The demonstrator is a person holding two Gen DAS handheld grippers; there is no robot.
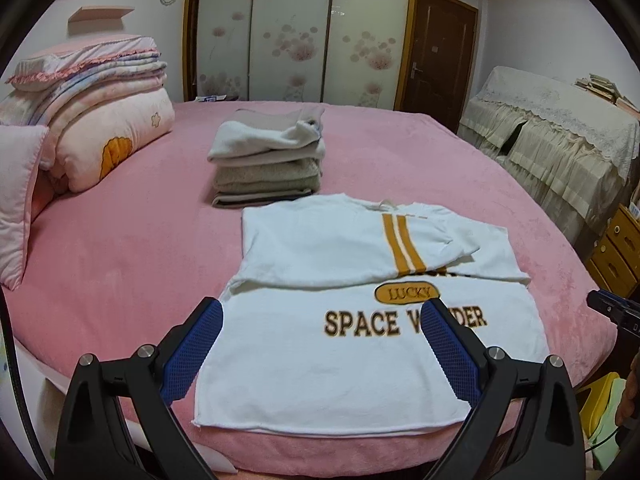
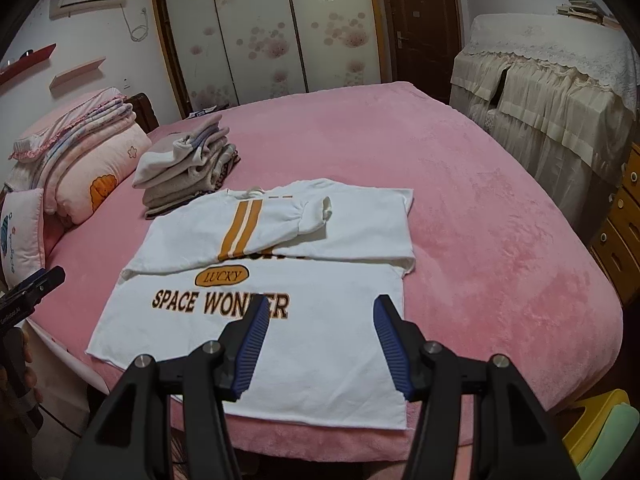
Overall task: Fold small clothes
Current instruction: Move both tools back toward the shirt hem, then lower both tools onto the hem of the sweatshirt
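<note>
A white sweatshirt (image 1: 340, 368) (image 2: 312, 356) printed "SPACE WONDER" lies flat near the front edge of the pink bed (image 1: 120, 264) (image 2: 480, 220). Both sleeves are folded across its chest, the top one with two orange stripes (image 1: 402, 244) (image 2: 240, 228). My left gripper (image 1: 322, 312) hovers open over the left half of the shirt's lower part, with nothing between its blue pads. My right gripper (image 2: 320, 308) hangs open above the shirt's right lower part, also with nothing in it. Each gripper's tip shows at the edge of the other's view.
A stack of folded grey and beige clothes (image 1: 268, 160) (image 2: 188, 168) sits just behind the shirt's collar. Folded pink quilts and pillows (image 1: 92, 120) (image 2: 80, 160) lie at the left. A lace-covered cabinet (image 1: 560, 144) and wooden drawers (image 1: 616, 248) stand to the right.
</note>
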